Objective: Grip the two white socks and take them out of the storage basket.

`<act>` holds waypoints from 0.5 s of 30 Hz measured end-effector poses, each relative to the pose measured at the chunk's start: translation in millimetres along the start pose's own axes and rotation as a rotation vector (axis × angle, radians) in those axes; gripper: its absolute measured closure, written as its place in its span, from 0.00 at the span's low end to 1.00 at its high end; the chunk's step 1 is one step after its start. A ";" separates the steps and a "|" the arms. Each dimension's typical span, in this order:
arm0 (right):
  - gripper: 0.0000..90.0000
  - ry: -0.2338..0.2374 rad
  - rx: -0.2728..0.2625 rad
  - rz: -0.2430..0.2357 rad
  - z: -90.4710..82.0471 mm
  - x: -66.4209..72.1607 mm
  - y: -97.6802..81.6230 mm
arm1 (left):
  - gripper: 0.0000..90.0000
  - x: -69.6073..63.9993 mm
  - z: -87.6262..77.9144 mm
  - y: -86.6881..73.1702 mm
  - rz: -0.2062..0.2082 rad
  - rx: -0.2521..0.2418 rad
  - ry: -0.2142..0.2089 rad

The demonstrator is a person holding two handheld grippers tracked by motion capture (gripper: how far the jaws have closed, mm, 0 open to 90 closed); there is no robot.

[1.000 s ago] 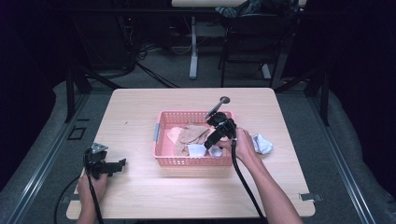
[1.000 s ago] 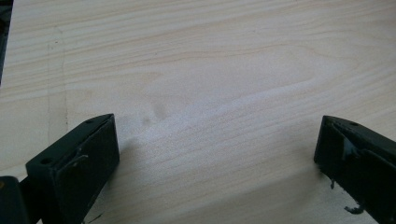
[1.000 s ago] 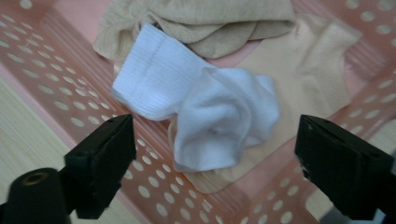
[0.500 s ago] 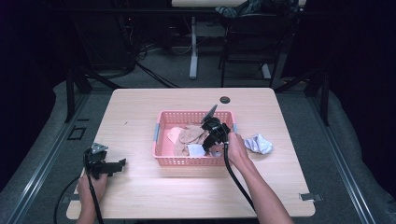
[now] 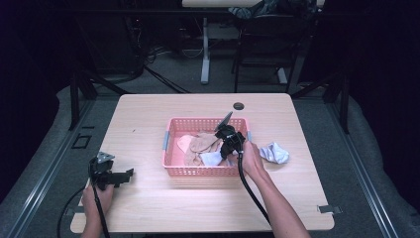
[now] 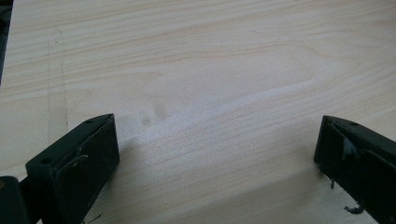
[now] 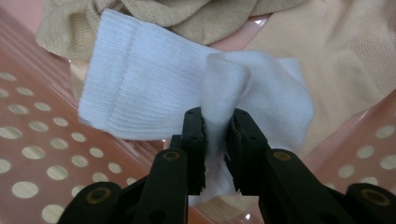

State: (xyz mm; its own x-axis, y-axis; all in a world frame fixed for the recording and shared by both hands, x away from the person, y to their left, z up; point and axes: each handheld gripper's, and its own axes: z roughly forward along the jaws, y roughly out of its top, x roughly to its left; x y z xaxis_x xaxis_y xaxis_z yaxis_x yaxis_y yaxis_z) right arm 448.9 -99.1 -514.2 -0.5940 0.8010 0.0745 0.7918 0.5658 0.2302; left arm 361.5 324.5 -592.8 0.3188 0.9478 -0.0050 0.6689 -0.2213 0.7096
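At the table's [image 5: 148,208] near left corner the left gripper [image 5: 113,174] rests on the bare wood with its jaws spread wide and nothing between them. Farther right, the right gripper [image 7: 215,122] reaches into the pink basket [image 5: 173,126], its jaws having just closed to pinch a fold of the white sock [image 7: 140,88] lying among beige socks [image 7: 196,14] on the basket floor. Just right of the basket, another white sock [image 5: 274,152] lies crumpled on the table.

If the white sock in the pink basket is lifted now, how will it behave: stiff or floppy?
Probably floppy: the white sock already bunches into a fold between the right tongs. It looks light, so the basket should stay put. Its ribbed knit likely grips well.
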 end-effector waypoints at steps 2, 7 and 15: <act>0.88 0.006 -0.006 -0.003 -2.5 -0.4 -0.8 | 0.00 0.0 0.0 0.0 0.000 0.001 0.000; 0.89 0.016 -0.023 -0.010 -11.2 -1.7 -3.0 | 0.00 0.1 -0.1 0.0 0.002 0.002 0.000; 0.90 0.029 -0.059 -0.011 -32.2 -8.0 -8.4 | 0.00 0.1 -0.1 0.0 0.002 0.002 0.000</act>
State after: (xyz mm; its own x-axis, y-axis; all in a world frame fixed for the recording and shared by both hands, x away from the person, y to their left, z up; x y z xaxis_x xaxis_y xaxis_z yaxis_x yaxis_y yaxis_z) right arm 442.4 -116.6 -485.5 -0.6071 0.7884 0.0993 0.7759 0.5611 0.2884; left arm 361.4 324.7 -592.6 0.3198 0.9475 -0.0037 0.6699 -0.2234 0.7080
